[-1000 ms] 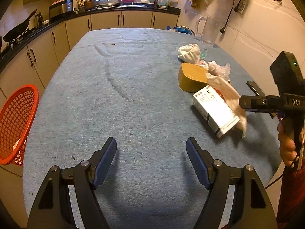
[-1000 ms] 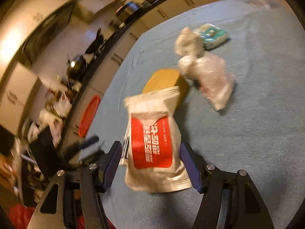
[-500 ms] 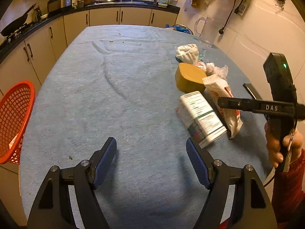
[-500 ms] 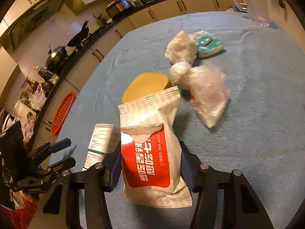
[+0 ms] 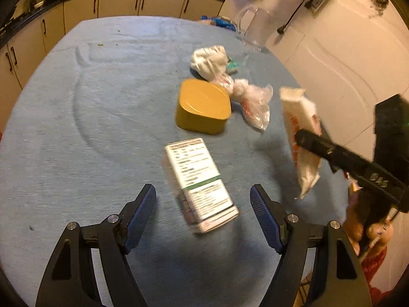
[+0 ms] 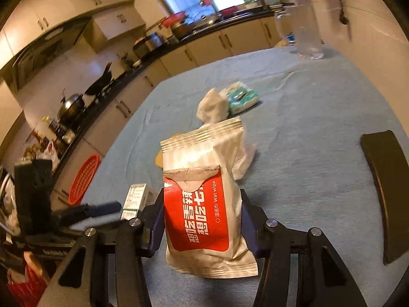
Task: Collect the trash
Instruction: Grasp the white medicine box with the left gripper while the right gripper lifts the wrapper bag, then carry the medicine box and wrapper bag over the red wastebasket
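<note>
My right gripper (image 6: 202, 220) is shut on a white and red wet-wipe packet (image 6: 204, 204) and holds it lifted above the blue table; the packet also shows in the left wrist view (image 5: 301, 138). My left gripper (image 5: 203, 204) is open, its fingers on either side of a white medicine box (image 5: 199, 181) that lies on the table (image 5: 89, 128). The box also shows in the right wrist view (image 6: 135, 199). An orange-red basket (image 6: 84, 179) stands beside the table's left edge.
A yellow lidded container (image 5: 203, 107), a crumpled clear bag (image 5: 253, 102), a white cloth bundle (image 5: 209, 62) and a teal tissue pack (image 6: 240, 97) lie mid-table. A clear jug (image 6: 304, 33) stands at the far end. A black flat object (image 6: 386, 186) lies at right.
My right gripper has closed on the wet-wipe packet and lifted it off the table. My left gripper has moved forward and right until the medicine box lies between its open fingers.
</note>
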Tool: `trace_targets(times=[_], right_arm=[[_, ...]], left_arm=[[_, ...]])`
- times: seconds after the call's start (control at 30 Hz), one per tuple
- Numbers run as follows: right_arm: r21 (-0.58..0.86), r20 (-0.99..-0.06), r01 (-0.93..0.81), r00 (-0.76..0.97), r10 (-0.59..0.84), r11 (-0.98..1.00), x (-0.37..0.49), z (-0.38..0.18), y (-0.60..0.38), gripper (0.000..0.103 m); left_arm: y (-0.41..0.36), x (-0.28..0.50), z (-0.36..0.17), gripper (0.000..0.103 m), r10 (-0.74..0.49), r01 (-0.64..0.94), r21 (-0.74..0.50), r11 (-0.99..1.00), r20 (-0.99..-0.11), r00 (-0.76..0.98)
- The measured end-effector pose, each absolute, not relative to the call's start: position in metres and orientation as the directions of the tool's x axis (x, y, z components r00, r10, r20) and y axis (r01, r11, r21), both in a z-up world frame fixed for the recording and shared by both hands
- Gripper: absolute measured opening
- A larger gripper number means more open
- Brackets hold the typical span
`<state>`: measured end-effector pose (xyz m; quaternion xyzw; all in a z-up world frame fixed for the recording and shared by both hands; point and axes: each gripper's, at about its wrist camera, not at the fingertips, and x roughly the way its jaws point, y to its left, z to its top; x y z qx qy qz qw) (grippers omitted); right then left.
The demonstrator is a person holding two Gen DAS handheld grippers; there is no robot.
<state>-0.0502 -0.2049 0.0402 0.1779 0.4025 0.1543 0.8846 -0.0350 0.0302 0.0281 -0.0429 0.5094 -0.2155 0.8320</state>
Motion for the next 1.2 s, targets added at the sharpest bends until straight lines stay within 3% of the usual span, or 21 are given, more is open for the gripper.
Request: trace_targets(times=[0.17,0.2,0.23,0.37,0.67,1.2], right_arm=[[0.467,-0.645,-0.101,0.640,0.417,0.879,-0.053,0.040,-0.216,0.056],[0.472,-0.643,-0.102,0.639,0.422,0.875,-0.054,0.040,-0.216,0.056],[0.477,-0.641,-0.106,0.637,0.427,0.873,-0.055,0.040,-0.216,0.056],[0.491,-0.635,-0.118,0.630,0.447,0.863,-0.054,0.039,-0.213,0.056],[0.500,-0.630,-0.182,0.594,0.500,0.847,-0.052,0.034,-0.179,0.056],[0.459,-0.660,-0.265,0.537,0.526,0.848,-0.038,0.035,-0.112,0.056]], left_arm=[[0.012,-0.031,0.019,0.072,-0.311,0.314,-0.186,0.931,-0.853,0.419],[0.013,-0.030,0.016,0.059,-0.297,0.311,-0.170,0.935,-0.855,0.426],[0.016,-0.030,0.013,0.053,-0.293,0.312,-0.166,0.936,-0.856,0.426],[0.026,-0.031,0.014,0.038,-0.300,0.315,-0.167,0.934,-0.845,0.442],[0.071,-0.045,0.017,0.037,-0.288,0.282,-0.157,0.947,-0.806,0.517],[0.139,-0.054,0.034,0.037,-0.156,0.134,-0.091,0.987,-0.747,0.646]])
